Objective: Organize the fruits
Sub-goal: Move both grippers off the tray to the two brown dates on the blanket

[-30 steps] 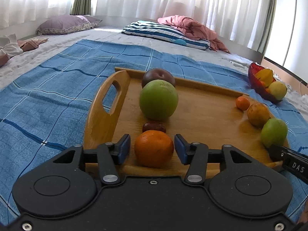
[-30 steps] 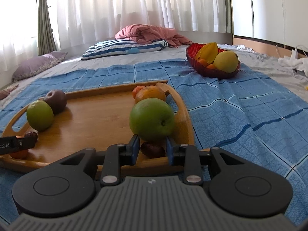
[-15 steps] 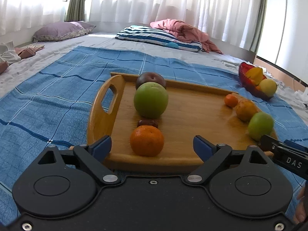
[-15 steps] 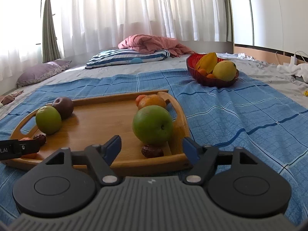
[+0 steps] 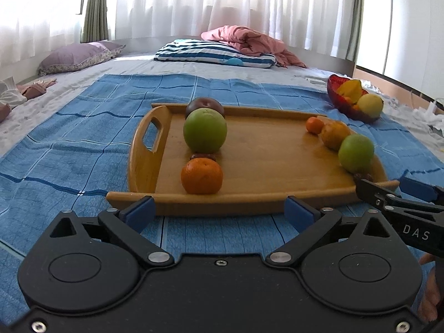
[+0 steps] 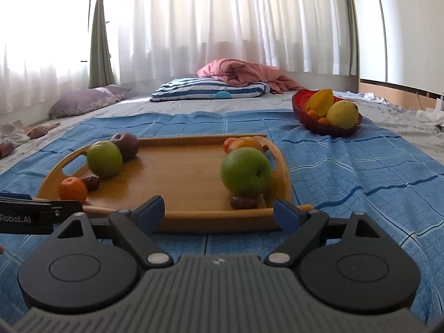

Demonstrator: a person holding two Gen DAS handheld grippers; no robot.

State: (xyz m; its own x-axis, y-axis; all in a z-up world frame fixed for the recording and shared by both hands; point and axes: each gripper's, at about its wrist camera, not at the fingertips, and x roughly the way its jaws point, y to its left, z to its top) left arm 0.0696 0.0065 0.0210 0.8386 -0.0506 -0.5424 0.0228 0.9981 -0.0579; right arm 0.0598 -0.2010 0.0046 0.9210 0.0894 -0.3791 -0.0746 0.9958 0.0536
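Note:
A wooden tray (image 5: 263, 152) lies on a blue blanket. On its left side stand in a row an orange (image 5: 201, 176), a brown date (image 5: 202, 156), a green apple (image 5: 204, 131) and a dark plum (image 5: 204, 105). On its right side are a date (image 6: 242, 202), a green apple (image 6: 245, 171), an orange (image 6: 247, 143) and a small tangerine (image 5: 314, 125). My left gripper (image 5: 219, 212) is open and empty, just short of the tray's near edge. My right gripper (image 6: 219, 212) is open and empty, also in front of the tray.
A red bowl (image 6: 327, 129) with a starfruit, a yellow fruit and small oranges sits on the blanket at the far right. A striped pillow (image 6: 211, 93), a pink blanket and a purple pillow (image 5: 80, 57) lie at the back near the curtains.
Both grippers have opened and drawn back from the tray. The left let go of the orange, the right let go of the date; both fruits rest on the tray.

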